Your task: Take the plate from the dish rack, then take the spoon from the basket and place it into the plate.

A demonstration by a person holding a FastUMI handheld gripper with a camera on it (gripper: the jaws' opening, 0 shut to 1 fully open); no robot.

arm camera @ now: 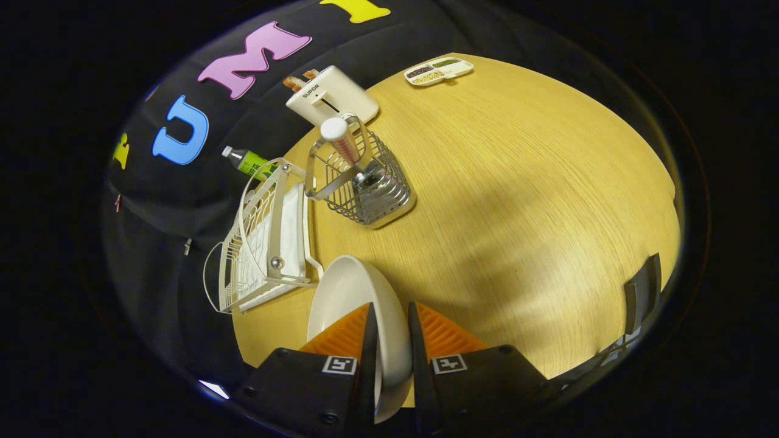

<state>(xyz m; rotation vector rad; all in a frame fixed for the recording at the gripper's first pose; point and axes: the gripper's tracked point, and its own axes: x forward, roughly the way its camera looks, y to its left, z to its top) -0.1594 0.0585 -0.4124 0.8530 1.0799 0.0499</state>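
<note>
My gripper [389, 325] is shut on the rim of a white plate [353, 292], which stands on edge between the two fingers, lifted over the wooden table [517, 182]. The white wire dish rack [261, 237] stands just beyond the plate to the left, at the table's edge, with no dishes in it that I can see. Farther ahead stands the metal wire basket [365, 182]. A spoon with a white, red-patterned handle [341, 139] sticks up out of it.
A white toaster [331, 96] with bread in it stands behind the basket. A green bottle [246, 161] lies behind the rack. A small divided snack tray [438, 71] sits at the table's far side. A dark object [642, 295] stands at the right edge.
</note>
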